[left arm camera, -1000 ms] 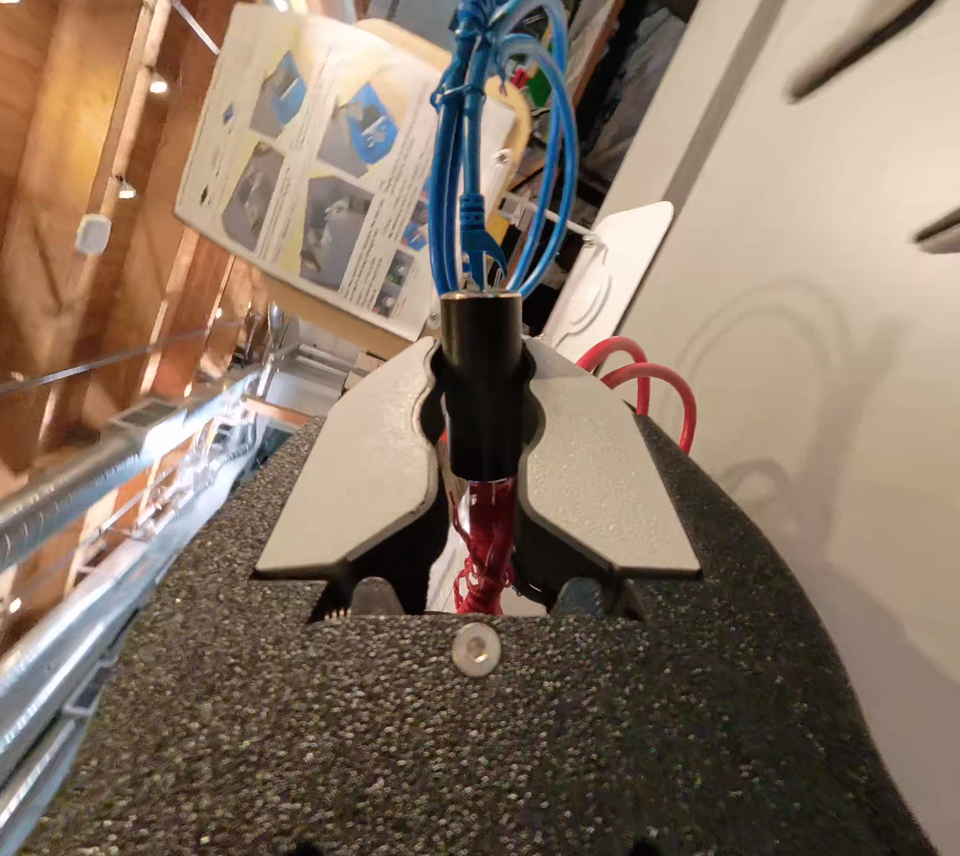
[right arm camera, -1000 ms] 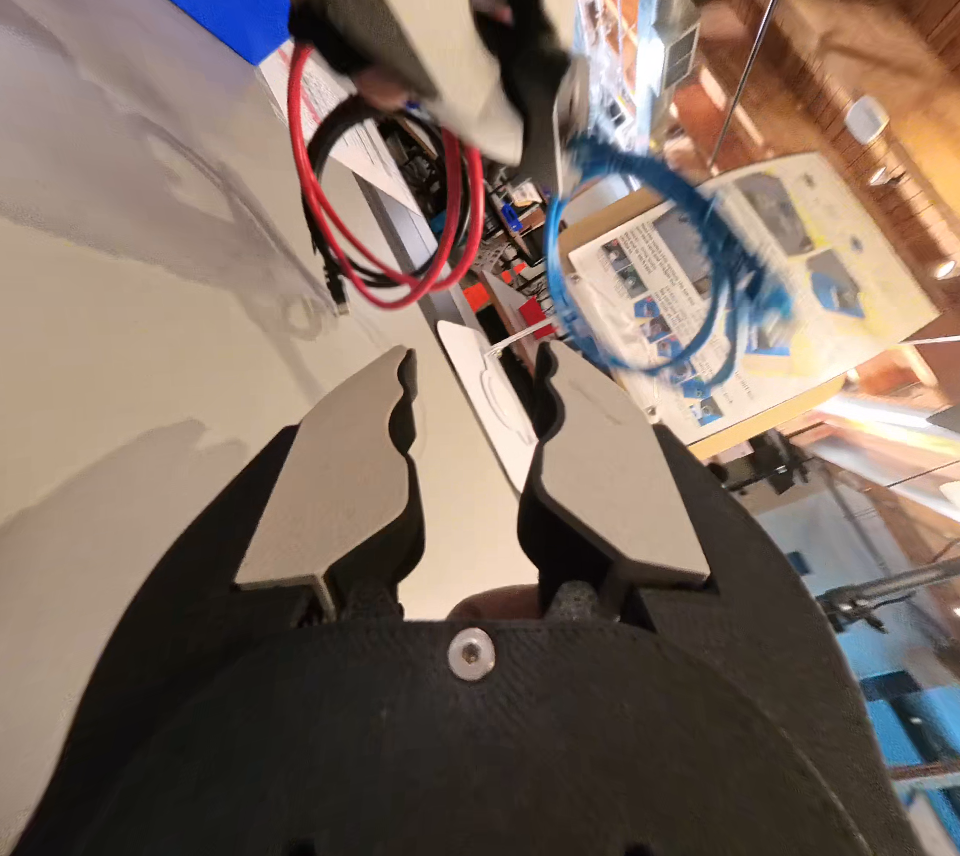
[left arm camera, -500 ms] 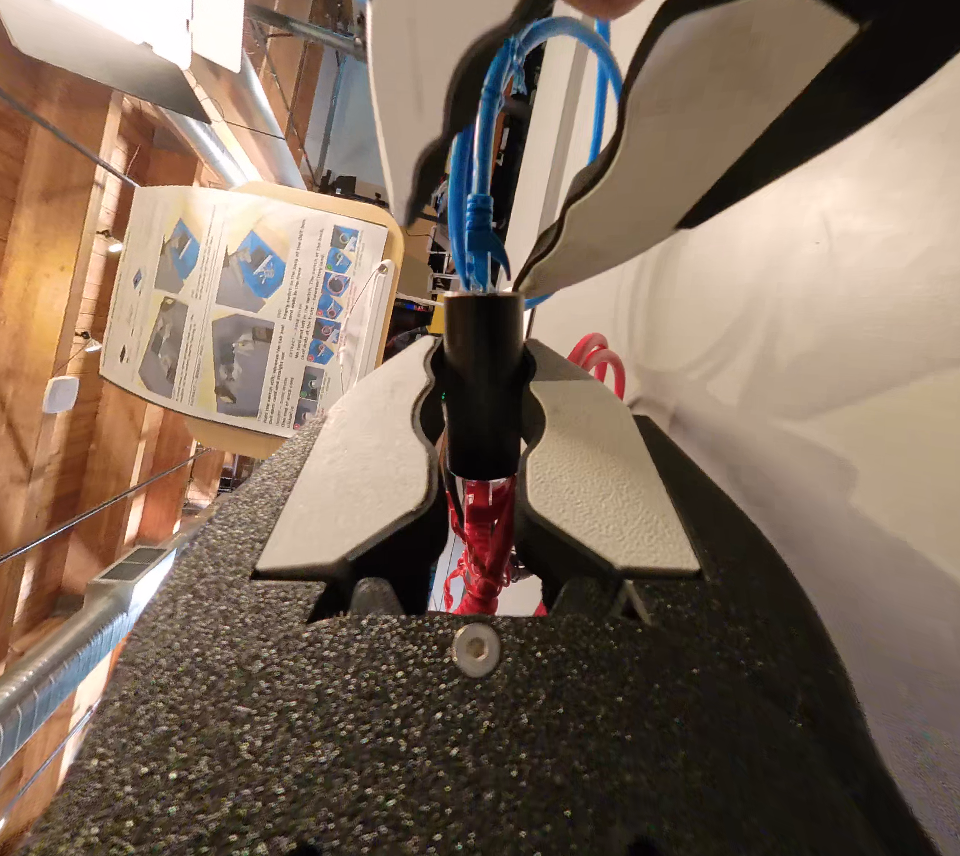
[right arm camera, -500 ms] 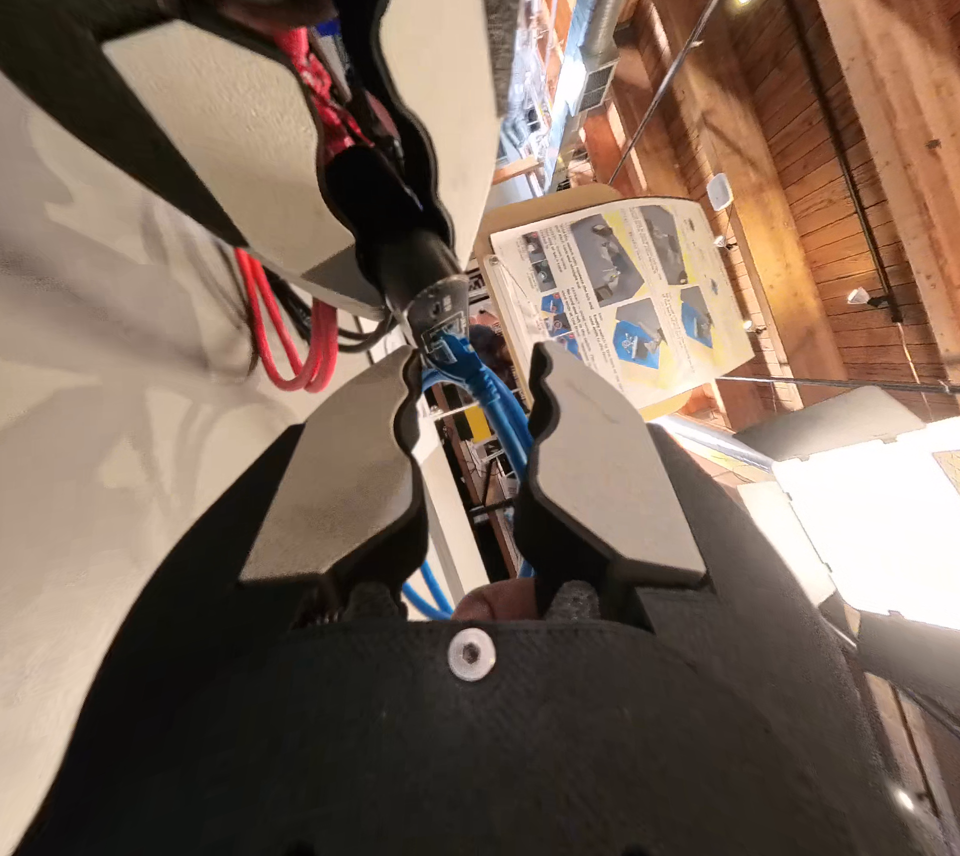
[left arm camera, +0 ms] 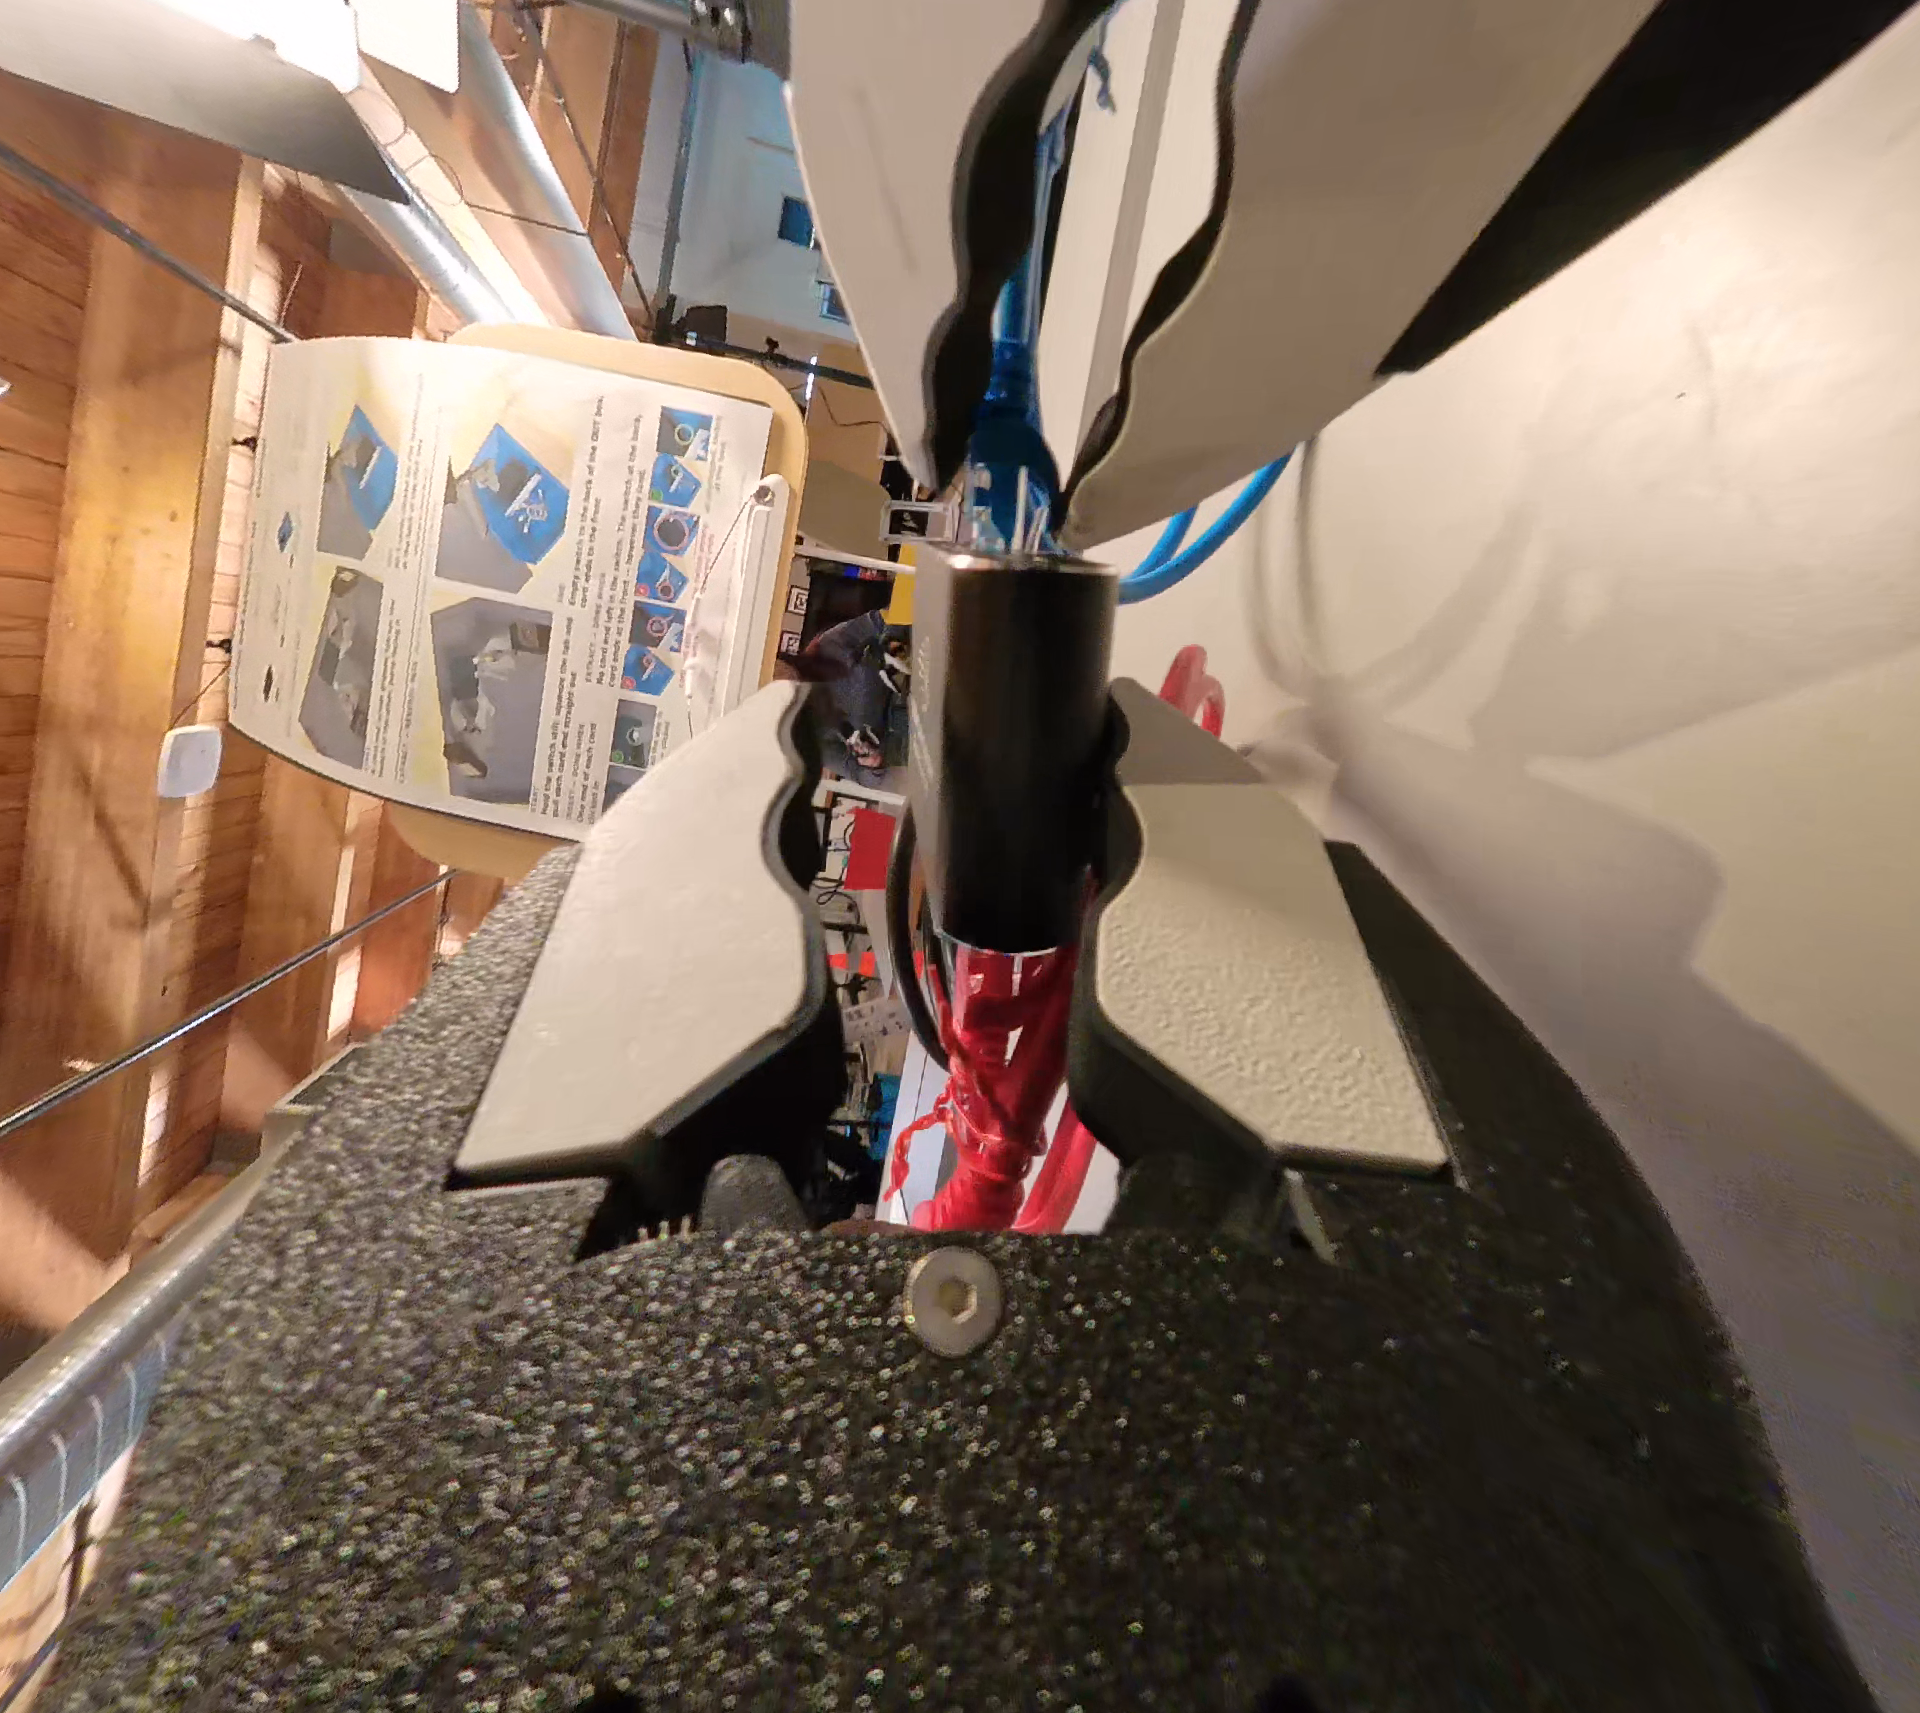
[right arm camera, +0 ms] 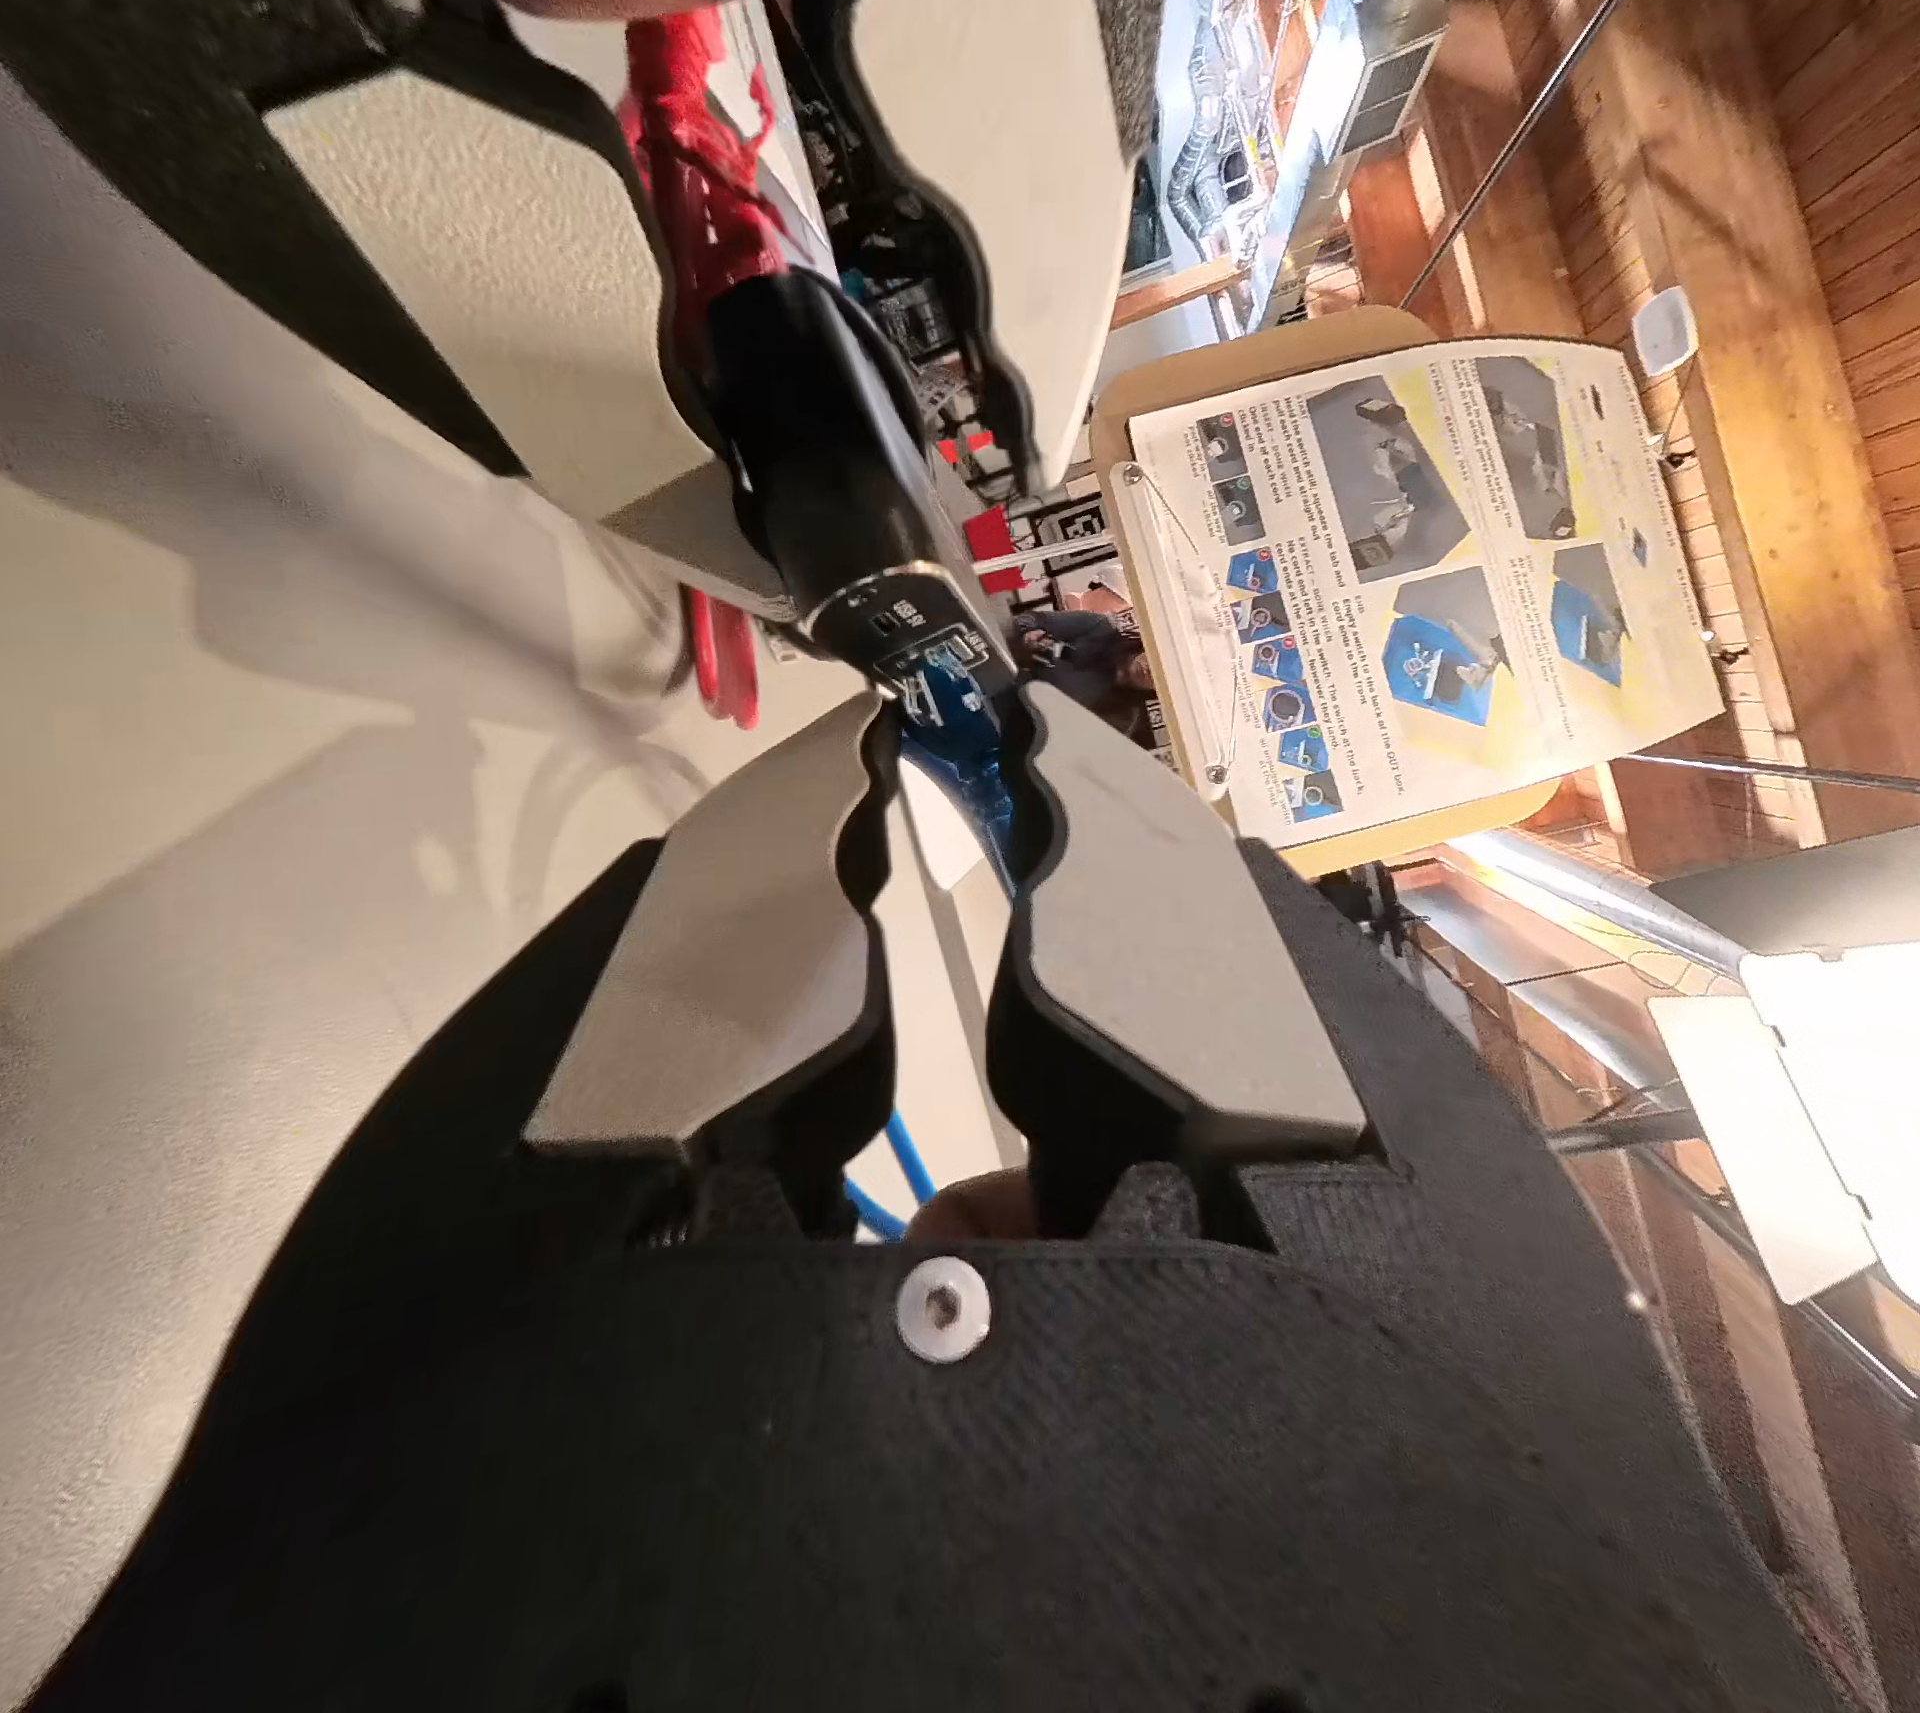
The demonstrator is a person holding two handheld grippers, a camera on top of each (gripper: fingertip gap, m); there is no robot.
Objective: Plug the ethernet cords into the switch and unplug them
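Observation:
The black switch (left arm camera: 1013, 728) stands between the fingers of my left gripper (left arm camera: 961, 707). It touches the right finger, but a gap shows between it and the left finger (left arm camera: 675, 915), so the jaws stand open around it. A red cord (left arm camera: 997, 1040) is plugged into its near end. A blue cord's plug (left arm camera: 1006, 427) sits in its far end. My right gripper (right arm camera: 954, 707) is shut on that blue plug (right arm camera: 961, 759), right at the switch's port face (right arm camera: 914, 635). The right gripper also shows in the left wrist view (left arm camera: 1008, 494), with both fingertips on the plug.
A white table surface (left arm camera: 1558, 520) runs along one side, close to both grippers. Loops of blue cord (left arm camera: 1195, 562) and red cord (right arm camera: 722, 666) hang past the switch. A printed poster board (right arm camera: 1403, 583) stands behind. Metal ducts and a rail (left arm camera: 104, 1372) lie on the other side. Left and right tips are no more than a few centimetres apart.
My right gripper moved in from open air onto the blue plug and its pads closed on it. My left gripper's jaws widened, and the left finger came off the switch.

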